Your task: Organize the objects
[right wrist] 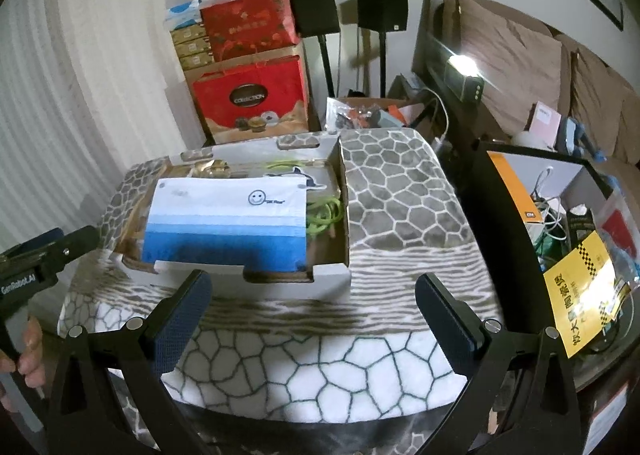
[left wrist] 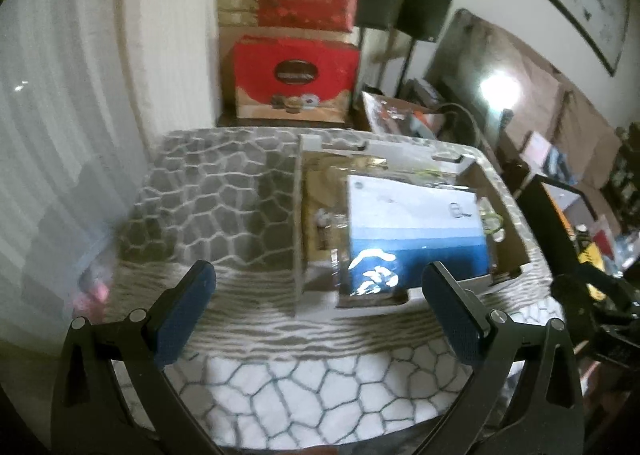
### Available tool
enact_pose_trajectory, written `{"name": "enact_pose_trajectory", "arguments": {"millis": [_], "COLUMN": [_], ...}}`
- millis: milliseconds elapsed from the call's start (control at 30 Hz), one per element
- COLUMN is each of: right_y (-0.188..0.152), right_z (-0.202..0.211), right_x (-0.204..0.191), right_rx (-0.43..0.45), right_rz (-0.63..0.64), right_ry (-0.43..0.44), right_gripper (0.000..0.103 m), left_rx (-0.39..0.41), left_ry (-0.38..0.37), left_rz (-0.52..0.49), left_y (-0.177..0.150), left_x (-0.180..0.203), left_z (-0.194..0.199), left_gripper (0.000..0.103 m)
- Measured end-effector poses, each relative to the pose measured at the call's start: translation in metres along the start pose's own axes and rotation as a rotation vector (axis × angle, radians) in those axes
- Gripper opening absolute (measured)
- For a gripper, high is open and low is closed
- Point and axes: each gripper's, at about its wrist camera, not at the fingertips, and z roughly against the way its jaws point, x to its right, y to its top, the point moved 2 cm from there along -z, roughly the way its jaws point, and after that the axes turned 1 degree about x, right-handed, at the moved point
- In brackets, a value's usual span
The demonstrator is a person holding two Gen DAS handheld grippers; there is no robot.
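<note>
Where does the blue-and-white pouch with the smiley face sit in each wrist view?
Left wrist: pouch right of centre, lying in the open cardboard box.
Right wrist: pouch left of centre, in the same box.
Shared landmark: red gift box behind the table.

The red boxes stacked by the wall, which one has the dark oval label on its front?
The lower red box, on the bottom of the stack. Its front carries a dark oval reading COLLECTION; the upper red bag shows only a gold pattern.
</note>
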Motion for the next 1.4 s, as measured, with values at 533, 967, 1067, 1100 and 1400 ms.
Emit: {"name": "enact_pose_trajectory", "arguments": {"millis": [533,967,1067,1100,1400], "right_y": [-0.005,-0.008,-0.008,-0.007,-0.002], "right_z": [0.006,0.001,0.001,0.001,-0.002], "right_x": [0.018,0.019,0.016,0.016,-0.001], "right_rx": [0.001,-0.017,-0.016,-0.016,-0.008], "right_rz": [-0.052,-0.06,-0.052,-0.05,-0.014], "right_ry": [0.009,0.024,0.029,0.031,0.044], "right_gripper": [0.102,0.102,0.102,0.102,0.102], "left_rx": [-0.098,-0.15,-0.104,-0.087,-0.005], "left_ry": [0.004,-0.05,-0.034,-0.028,0.065], "left_rz": [-0.093,-0.103,-0.094,-0.089,-0.075], "left_y": [0.021,0.015,0.015,0.014,-0.008], "left_x": [0.036,0.053,0.049,0.046,0.032], "left_z": [-0.067,-0.08,-0.065,-0.056,0.006], "left_gripper": [0.103,0.103,0.103,0.103,0.103]}}
